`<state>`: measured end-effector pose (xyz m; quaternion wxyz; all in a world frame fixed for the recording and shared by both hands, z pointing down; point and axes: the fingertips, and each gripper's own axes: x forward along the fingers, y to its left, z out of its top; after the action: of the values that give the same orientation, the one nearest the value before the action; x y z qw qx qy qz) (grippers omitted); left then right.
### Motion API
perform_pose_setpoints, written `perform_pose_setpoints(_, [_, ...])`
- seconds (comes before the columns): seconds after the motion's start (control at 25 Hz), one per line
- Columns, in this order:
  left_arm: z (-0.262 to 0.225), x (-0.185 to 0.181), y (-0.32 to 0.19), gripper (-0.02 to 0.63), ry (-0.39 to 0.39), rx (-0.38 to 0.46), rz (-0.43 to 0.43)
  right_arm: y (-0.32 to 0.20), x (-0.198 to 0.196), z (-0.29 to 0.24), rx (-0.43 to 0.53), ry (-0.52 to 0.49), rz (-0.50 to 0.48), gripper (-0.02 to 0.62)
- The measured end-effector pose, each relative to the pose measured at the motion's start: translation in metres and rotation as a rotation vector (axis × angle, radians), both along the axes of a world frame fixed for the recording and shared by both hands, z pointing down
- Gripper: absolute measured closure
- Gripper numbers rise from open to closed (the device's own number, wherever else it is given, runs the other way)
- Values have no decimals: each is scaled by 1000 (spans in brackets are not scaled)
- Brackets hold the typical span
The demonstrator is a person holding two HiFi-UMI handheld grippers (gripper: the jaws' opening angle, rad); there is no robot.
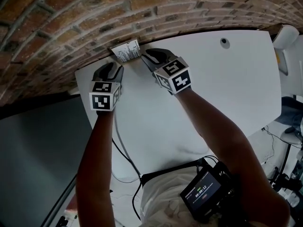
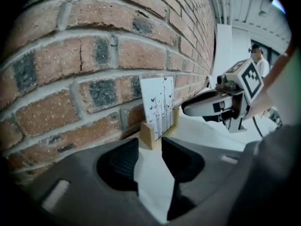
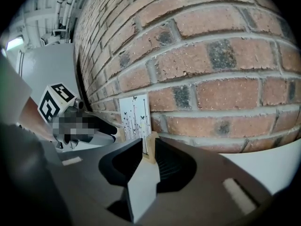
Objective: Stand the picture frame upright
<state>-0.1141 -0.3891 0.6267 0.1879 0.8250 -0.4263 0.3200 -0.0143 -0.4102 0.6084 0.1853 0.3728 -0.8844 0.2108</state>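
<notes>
The picture frame [image 1: 126, 51], a white card printed with thin stems and butterflies in a light wooden base, stands upright against the brick wall [image 1: 71, 22] at the table's far edge. My left gripper [image 1: 115, 66] sits just left of it, open; in the left gripper view the frame [image 2: 157, 107] stands just beyond the tips of that gripper [image 2: 150, 147]. My right gripper [image 1: 149, 56] is at the frame's right end, open. In the right gripper view the frame [image 3: 135, 117] has its wooden base end in the gap of that gripper [image 3: 149, 147], not pinched.
The white table [image 1: 213, 89] stretches to the right, with a round cable hole [image 1: 225, 42] near the wall. A cable [image 1: 123, 150] hangs off the near edge. A device with a lit screen [image 1: 206, 195] hangs at the person's waist.
</notes>
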Motion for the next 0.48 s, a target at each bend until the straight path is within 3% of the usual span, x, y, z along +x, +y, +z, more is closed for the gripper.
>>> perform_pose_setpoints(0.48, [-30, 0, 60, 492, 153, -5, -73, 43, 7, -28, 12, -27, -2, 549])
